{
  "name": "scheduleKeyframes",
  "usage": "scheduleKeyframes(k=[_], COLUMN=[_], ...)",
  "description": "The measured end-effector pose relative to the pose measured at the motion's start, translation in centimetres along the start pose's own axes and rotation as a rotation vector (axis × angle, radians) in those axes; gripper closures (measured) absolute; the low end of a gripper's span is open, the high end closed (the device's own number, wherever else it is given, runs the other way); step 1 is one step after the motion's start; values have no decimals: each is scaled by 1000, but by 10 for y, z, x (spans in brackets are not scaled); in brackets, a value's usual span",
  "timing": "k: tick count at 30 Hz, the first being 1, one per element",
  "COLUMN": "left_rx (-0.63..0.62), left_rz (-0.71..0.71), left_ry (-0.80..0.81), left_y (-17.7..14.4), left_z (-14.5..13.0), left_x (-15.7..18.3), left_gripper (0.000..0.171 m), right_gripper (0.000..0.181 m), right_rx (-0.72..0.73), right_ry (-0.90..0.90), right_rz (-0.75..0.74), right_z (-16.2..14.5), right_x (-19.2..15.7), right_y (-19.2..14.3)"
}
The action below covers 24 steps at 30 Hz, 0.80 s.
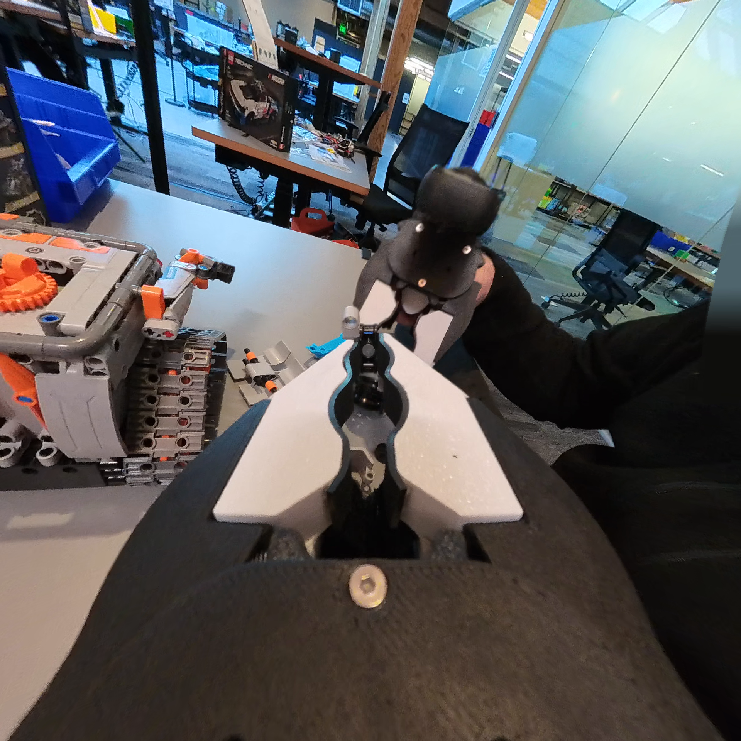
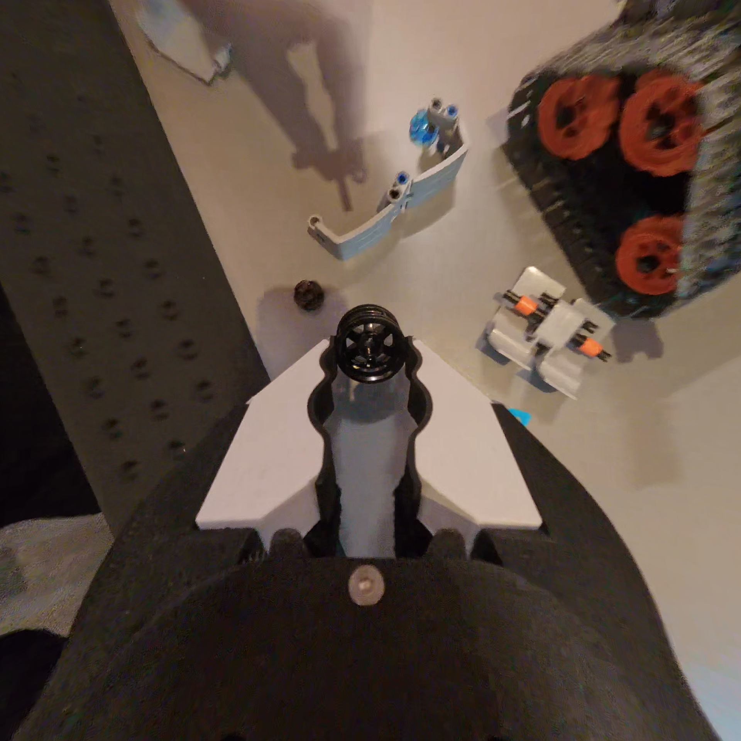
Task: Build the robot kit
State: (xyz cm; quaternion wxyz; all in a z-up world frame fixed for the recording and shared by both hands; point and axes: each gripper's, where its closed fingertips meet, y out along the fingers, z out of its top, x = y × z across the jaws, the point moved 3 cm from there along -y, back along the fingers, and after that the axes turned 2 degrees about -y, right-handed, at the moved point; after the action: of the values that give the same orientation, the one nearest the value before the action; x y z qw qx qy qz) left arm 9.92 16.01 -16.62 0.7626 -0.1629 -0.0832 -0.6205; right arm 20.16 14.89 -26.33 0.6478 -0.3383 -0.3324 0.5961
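My left gripper [image 1: 367, 341] is shut on a small black-and-grey brick assembly [image 1: 367, 385]. A light grey connector [image 1: 351, 320] sticks out at its tip. My right gripper [image 2: 368, 341] is shut on a black spoked wheel rim [image 2: 367, 355] and holds it above the table. In the left wrist view the right gripper [image 1: 401, 320] hangs tip-down just beyond my left fingertips, almost touching the assembly, held by a hand in a black sleeve [image 1: 561, 361]. A large grey, black and orange tracked brick model [image 1: 100, 361] stands to the left.
On the white table [image 2: 441, 461] lie a curved grey panel [image 2: 401, 200], a small black round piece [image 2: 308, 294], a grey piece with orange bushes [image 2: 549, 337] and the tracked model [image 2: 621, 180]. A black perforated board [image 2: 100, 240] and a blue bin [image 1: 64, 144] are nearby. Some 12 centimeters of space lies between my two pairs of fingers.
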Motion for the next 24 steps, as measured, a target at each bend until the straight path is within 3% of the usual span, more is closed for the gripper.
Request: scheduleKeyframes(k=[6,8,12,15,16,22,24], left_rx=[25,51,83,112,142,177,205], left_rz=[-55,-52,-76,-105,-116,-140,-138], left_ry=[17,47,94,103,104,80,89], left_y=[7,8,12,17,16,16,13], left_z=[-4,-1,2,5,9,12,16], left_x=[6,8,16,22,24,25,25], left_gripper=[167,167,167,167,167,167,167], right_gripper=[141,140,147,165,172,168,168], right_rx=[-35,73,500,703,739,833,869], right_ry=[14,26,77,65,58,81,110], right_rz=[41,26,37,81,41,9,64], right_z=[1,12,58,74,76,78,78], right_x=[0,1,-2,-10,-8,-5,-5], right_y=[11,-3,-50,-67,-68,-75,-79])
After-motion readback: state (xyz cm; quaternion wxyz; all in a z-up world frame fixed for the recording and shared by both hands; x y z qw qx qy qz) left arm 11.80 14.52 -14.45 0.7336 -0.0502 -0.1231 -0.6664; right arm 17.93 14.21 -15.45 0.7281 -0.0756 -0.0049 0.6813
